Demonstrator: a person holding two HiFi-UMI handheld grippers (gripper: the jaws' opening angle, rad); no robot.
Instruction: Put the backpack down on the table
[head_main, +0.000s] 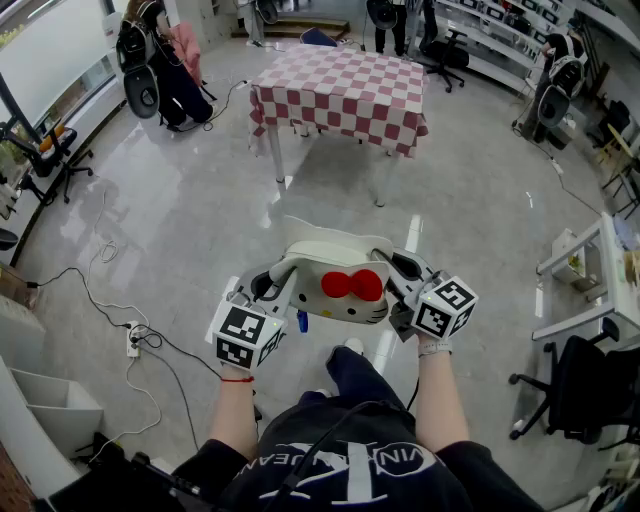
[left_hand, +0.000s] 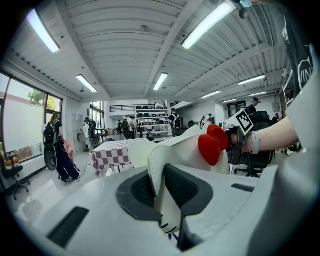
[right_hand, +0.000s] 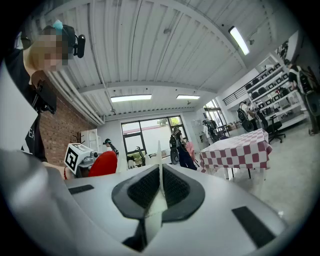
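Observation:
A white cat-face backpack (head_main: 335, 285) with a red bow (head_main: 353, 285) hangs in the air between my two grippers, well short of the table (head_main: 340, 85) with the red-and-white checked cloth farther ahead. My left gripper (head_main: 272, 288) is shut on the backpack's left edge; in the left gripper view the white fabric (left_hand: 162, 185) is pinched between the dark pads (left_hand: 190, 192), with the bow (left_hand: 212, 144) beyond. My right gripper (head_main: 403, 275) is shut on the backpack's right edge, where a thin white edge (right_hand: 160, 192) stands between its pads (right_hand: 177, 192). The checked table (left_hand: 112, 152) (right_hand: 240, 150) shows in both gripper views.
Grey floor lies between me and the table. A cable and power strip (head_main: 133, 340) lie on the floor at left. Office chairs (head_main: 50, 155) stand at left, a black chair (head_main: 585, 385) and a white rack (head_main: 590, 275) at right. People and hung backpacks (head_main: 150, 60) stand at the back.

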